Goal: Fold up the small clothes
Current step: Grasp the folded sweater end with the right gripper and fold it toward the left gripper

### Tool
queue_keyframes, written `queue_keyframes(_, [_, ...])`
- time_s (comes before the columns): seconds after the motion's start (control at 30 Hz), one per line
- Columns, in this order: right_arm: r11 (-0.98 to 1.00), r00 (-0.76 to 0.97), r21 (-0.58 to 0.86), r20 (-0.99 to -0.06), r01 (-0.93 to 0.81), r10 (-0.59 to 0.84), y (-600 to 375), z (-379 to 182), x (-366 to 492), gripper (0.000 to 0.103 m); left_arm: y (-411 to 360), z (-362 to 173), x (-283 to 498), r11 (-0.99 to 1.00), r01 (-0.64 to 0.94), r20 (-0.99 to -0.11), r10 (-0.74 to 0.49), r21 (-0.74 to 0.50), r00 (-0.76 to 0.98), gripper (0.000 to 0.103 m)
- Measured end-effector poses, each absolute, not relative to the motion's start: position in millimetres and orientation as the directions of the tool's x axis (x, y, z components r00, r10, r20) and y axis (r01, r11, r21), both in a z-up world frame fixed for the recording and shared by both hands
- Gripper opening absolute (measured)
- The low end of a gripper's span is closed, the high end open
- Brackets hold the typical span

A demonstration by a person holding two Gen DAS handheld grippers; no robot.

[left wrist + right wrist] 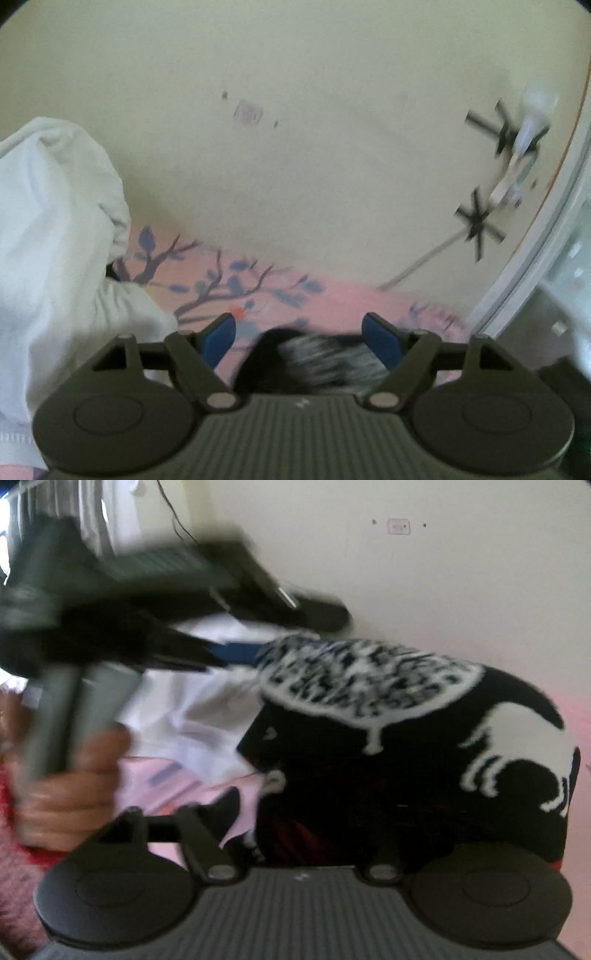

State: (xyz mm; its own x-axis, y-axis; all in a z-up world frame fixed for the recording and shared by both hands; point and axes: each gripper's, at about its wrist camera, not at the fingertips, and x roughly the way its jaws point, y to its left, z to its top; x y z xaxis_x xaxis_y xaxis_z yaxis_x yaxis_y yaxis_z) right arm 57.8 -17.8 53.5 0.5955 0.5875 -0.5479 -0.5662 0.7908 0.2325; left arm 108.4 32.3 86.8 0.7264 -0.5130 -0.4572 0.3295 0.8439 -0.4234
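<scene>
A black knitted garment (388, 775) with white animal figures and a speckled patch bulges up close in front of my right gripper (308, 805). Its left finger (231, 805) stands free of the cloth's edge, while the right finger is hidden behind the cloth. A hand (70, 775) holds my left gripper (291, 637) above, with one blue pad (240, 651) at the garment's top. In the left wrist view my left gripper (301, 334) has its blue pads wide apart. The blurred garment (321, 356) lies low between them, nearer the right pad (380, 339).
A pink bedsheet (332, 299) with a branch print lies under everything, against a cream wall (295, 147). A rumpled white cloth (55, 240) is heaped on the left. A white window frame (535, 240) curves down the right. Something red and fuzzy (14, 867) is at the lower left.
</scene>
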Motion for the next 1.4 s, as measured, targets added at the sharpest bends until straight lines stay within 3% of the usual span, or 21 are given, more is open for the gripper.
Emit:
queue_keyframes(0.07, [0.796, 0.616, 0.196, -0.537, -0.573, 0.576, -29, 63, 44, 0.058, 32, 84, 109, 0.847, 0.325, -0.469, -0.510, -0.421, 0.721, 0.078])
queue_keyframes(0.2, [0.811, 0.711, 0.104, -0.425, -0.576, 0.560, -59, 93, 12, 0.057, 38, 86, 107, 0.846, 0.310, -0.458, -0.503, -0.434, 0.733, 0.078])
queue_keyframes(0.33, [0.875, 0.832, -0.050, -0.339, -0.482, 0.439, -80, 112, 11, 0.066, 43, 86, 109, 0.840, 0.297, -0.461, -0.507, -0.454, 0.729, 0.081])
queue_keyframes(0.43, [0.867, 0.818, -0.058, -0.369, -0.494, 0.442, -83, 109, 39, 0.067, 43, 93, 101, 0.839, 0.324, -0.425, -0.510, -0.437, 0.748, 0.096])
queue_keyframes(0.6, [0.811, 0.756, -0.110, -0.450, -0.575, 0.475, -67, 93, 84, 0.074, 29, 90, 102, 0.832, 0.371, -0.450, -0.540, -0.412, 0.712, 0.103])
queue_keyframes(0.7, [0.834, 0.720, -0.045, -0.531, -0.550, 0.447, -79, 89, 113, 0.055, 18, 87, 102, 0.833, 0.403, -0.478, -0.549, -0.379, 0.685, 0.103])
queue_keyframes(0.87, [0.875, 0.652, 0.219, -0.595, -0.431, 0.470, -128, 98, 135, 0.041, -12, 83, 90, 0.856, 0.455, -0.518, -0.512, -0.245, 0.685, 0.103])
queue_keyframes(0.9, [0.875, 0.647, 0.241, -0.597, -0.420, 0.475, -136, 101, 133, 0.040, -19, 82, 87, 0.857, 0.469, -0.521, -0.507, -0.215, 0.687, 0.101])
queue_keyframes(0.97, [0.874, 0.648, 0.277, -0.589, -0.400, 0.483, -142, 106, 127, 0.035, -34, 80, 80, 0.854, 0.498, -0.526, -0.494, -0.147, 0.692, 0.081])
queue_keyframes(1.0, [0.874, 0.653, 0.293, -0.582, -0.388, 0.485, -148, 110, 123, 0.034, -41, 80, 76, 0.844, 0.521, -0.532, -0.500, -0.123, 0.683, 0.052])
queue_keyframes(1.03, [0.873, 0.658, 0.306, -0.575, -0.379, 0.487, -152, 113, 119, 0.033, -44, 81, 73, 0.833, 0.541, -0.538, -0.511, -0.118, 0.670, 0.038])
queue_keyframes(1.13, [0.872, 0.663, 0.300, -0.567, -0.387, 0.490, -164, 127, 100, 0.032, -36, 88, 69, 0.771, 0.600, -0.520, -0.610, -0.215, 0.598, 0.023])
queue_keyframes(1.3, [0.860, 0.597, 0.261, -0.632, -0.438, 0.495, -181, 141, 86, 0.032, 6, 86, 91, 0.608, 0.591, -0.425, -0.794, -0.530, 0.435, 0.019])
queue_keyframes(1.37, [0.850, 0.560, 0.262, -0.657, -0.458, 0.504, -178, 133, 97, 0.035, 16, 78, 98, 0.654, 0.536, -0.455, -0.756, -0.534, 0.470, 0.020])
queue_keyframes(1.4, [0.853, 0.562, 0.267, -0.658, -0.448, 0.501, -176, 129, 103, 0.038, 18, 75, 100, 0.692, 0.505, -0.475, -0.722, -0.515, 0.503, 0.027])
